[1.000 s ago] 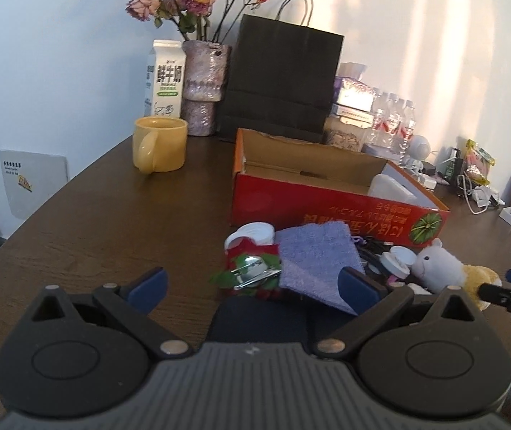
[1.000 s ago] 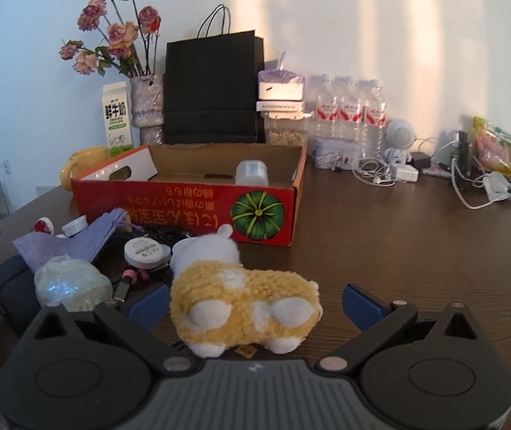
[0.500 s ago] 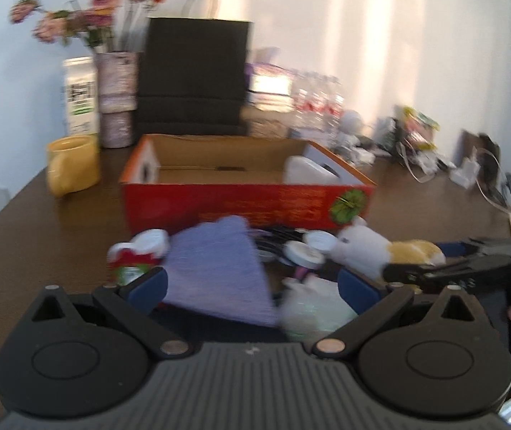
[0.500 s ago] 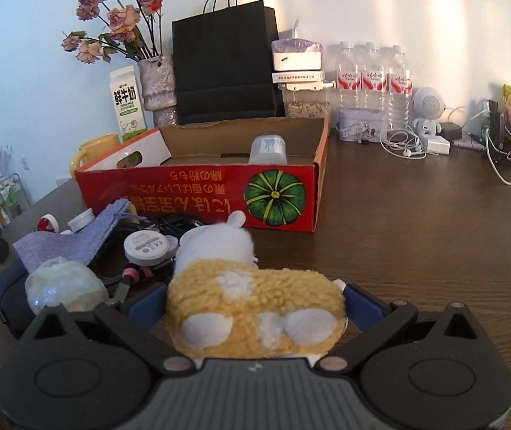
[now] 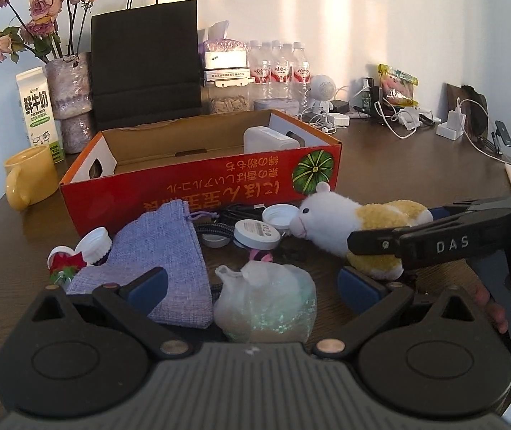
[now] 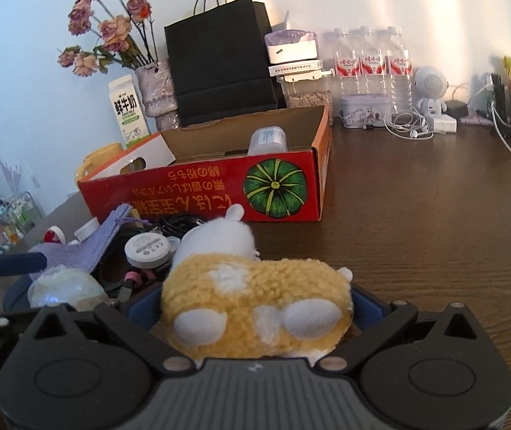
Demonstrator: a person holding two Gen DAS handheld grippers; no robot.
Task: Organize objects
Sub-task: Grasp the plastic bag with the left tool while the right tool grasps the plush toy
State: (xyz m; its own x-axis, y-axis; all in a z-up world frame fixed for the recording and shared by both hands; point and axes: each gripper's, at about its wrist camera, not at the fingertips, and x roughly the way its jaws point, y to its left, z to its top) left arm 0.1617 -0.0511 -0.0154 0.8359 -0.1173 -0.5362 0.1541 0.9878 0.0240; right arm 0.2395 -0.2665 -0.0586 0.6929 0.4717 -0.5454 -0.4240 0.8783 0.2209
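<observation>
A yellow and white plush toy (image 6: 255,301) sits between my right gripper's (image 6: 255,308) fingers, which press its sides; it also shows in the left wrist view (image 5: 355,225), head towards the red cardboard box (image 5: 198,186). My left gripper (image 5: 251,281) is open around a clear plastic bag (image 5: 266,304), not touching it. A purple cloth pouch (image 5: 162,254), white round lids (image 5: 257,233), a cable and a small red item (image 5: 63,263) lie in front of the box. A white container (image 5: 268,138) stands inside the box.
A yellow mug (image 5: 28,175), milk carton (image 5: 38,111), vase with dried roses (image 5: 71,96) and black paper bag (image 5: 146,61) stand behind the box. Water bottles (image 5: 278,68), chargers and cables (image 5: 398,122) line the back right. Bare brown table (image 6: 434,215) lies right of the box.
My right gripper has closed in on the plush toy. My left gripper has swung right, from facing the pouch to the plastic bag.
</observation>
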